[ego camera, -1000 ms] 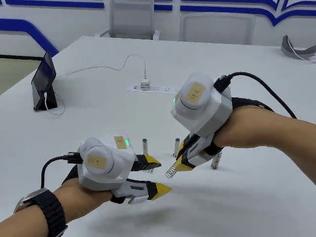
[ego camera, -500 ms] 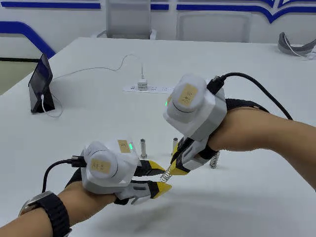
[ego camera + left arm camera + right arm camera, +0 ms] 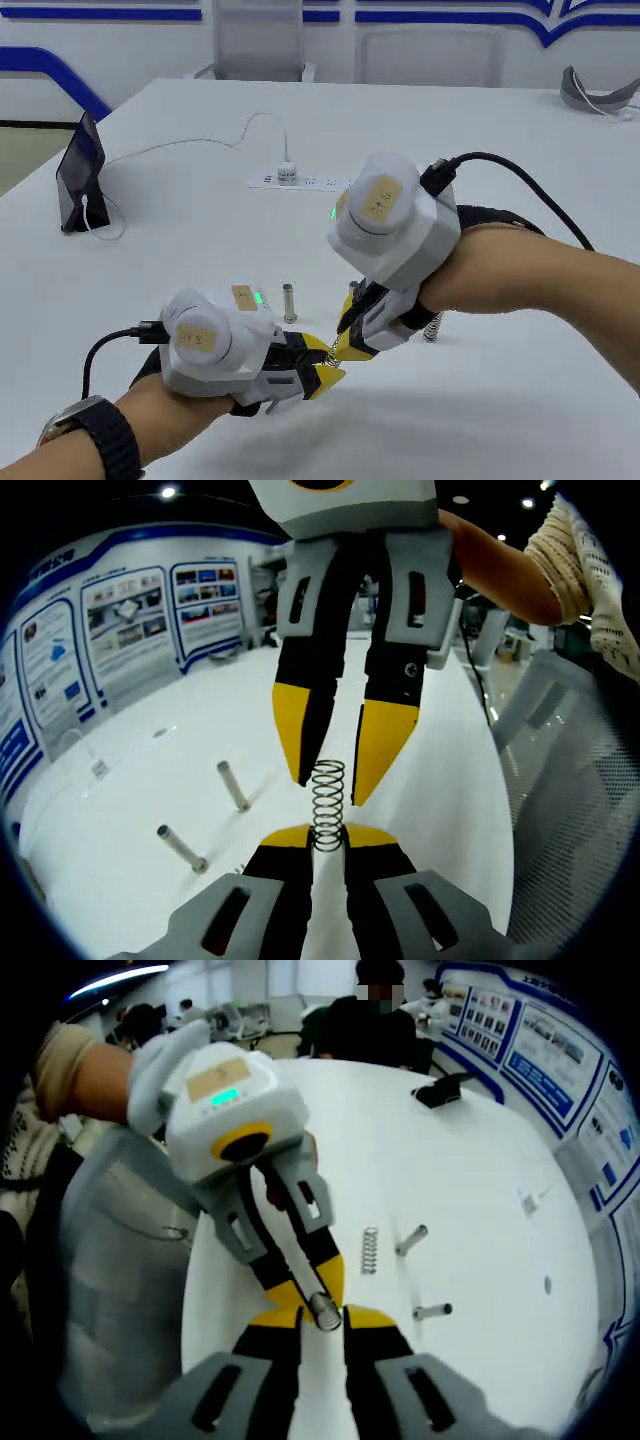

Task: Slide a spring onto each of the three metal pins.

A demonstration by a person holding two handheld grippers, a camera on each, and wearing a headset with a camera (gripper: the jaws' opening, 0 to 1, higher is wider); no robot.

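A: Surface and room?
B: Wide white table (image 3: 180,240). Blue bands (image 3: 100,10) along the far wall. Posters (image 3: 120,610) on a side wall, seen from the left gripper view.

A: On the table, away from the work?
B: Tablet (image 3: 78,170) at ten o'clock, propped up. Power strip (image 3: 300,182) at twelve, with one plug (image 3: 288,172) in it and a thin cable (image 3: 180,143) trailing off toward the tablet.

A: Anything readable?
B: Pale stickers (image 3: 378,197) on both gripper housings, marks too blurred to read. Poster text too small as well.

A: Spring?
B: Spring (image 3: 328,800) off the table, between the two grippers. Left gripper (image 3: 325,838) clamped on one end, right gripper (image 3: 325,1318) pinched on the other. Yellow tips nose to nose in the head view.

A: Pins?
B: Near pin (image 3: 289,302) upright at eleven o'clock of the meeting tips, close by but apart. Far pin (image 3: 233,785) at twelve, partly behind the right gripper in the head view. Other spring (image 3: 432,328) at three o'clock, on the table.
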